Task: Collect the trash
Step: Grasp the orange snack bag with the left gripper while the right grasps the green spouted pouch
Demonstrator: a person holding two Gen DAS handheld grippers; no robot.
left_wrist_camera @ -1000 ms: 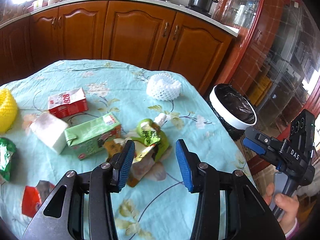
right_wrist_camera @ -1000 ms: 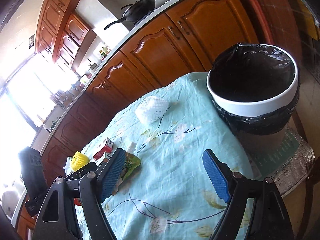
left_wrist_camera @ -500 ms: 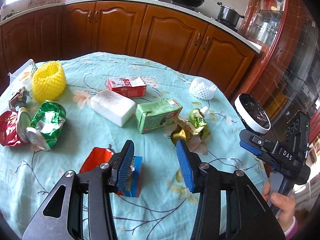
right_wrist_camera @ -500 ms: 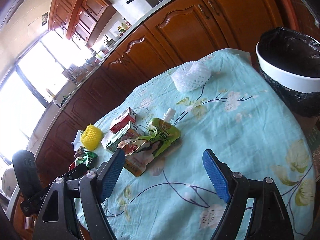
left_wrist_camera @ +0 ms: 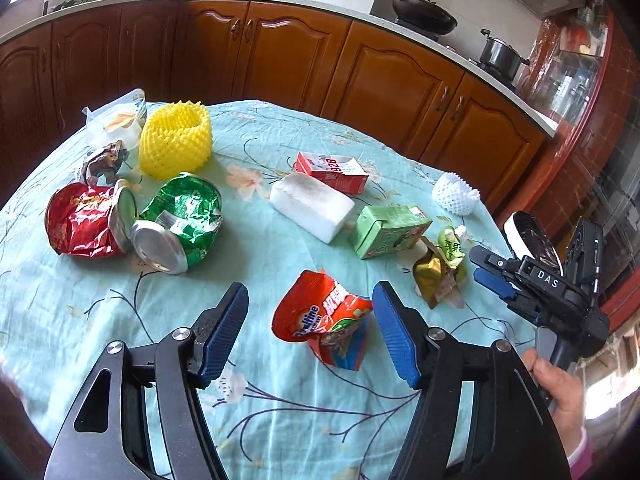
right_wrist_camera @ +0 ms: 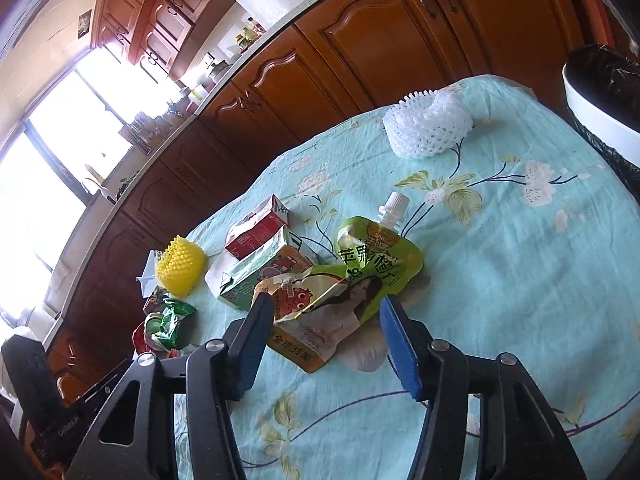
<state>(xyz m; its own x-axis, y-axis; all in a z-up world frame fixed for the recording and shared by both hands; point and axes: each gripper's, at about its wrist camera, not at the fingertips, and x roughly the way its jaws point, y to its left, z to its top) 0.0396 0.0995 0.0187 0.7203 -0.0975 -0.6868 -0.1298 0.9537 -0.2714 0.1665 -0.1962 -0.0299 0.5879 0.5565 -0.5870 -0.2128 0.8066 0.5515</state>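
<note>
Trash lies on a table with a teal flowered cloth. My left gripper is open, just above a crumpled red snack wrapper that lies between its fingers. My right gripper is open, close over a flattened green spout pouch and a torn gold wrapper. The right gripper also shows in the left wrist view. A green juice carton, a red carton and a white foam block lie beyond.
A crushed red can, a crushed green can, a yellow foam net and plastic packaging lie at the left. A white foam net lies far right. A black-lined white bin stands beside the table's right edge. Wooden cabinets run behind.
Both grippers have swung left, away from the bin and over the trash. The left now frames the red wrapper; the right has come down close to the green pouch. Both stayed open.
</note>
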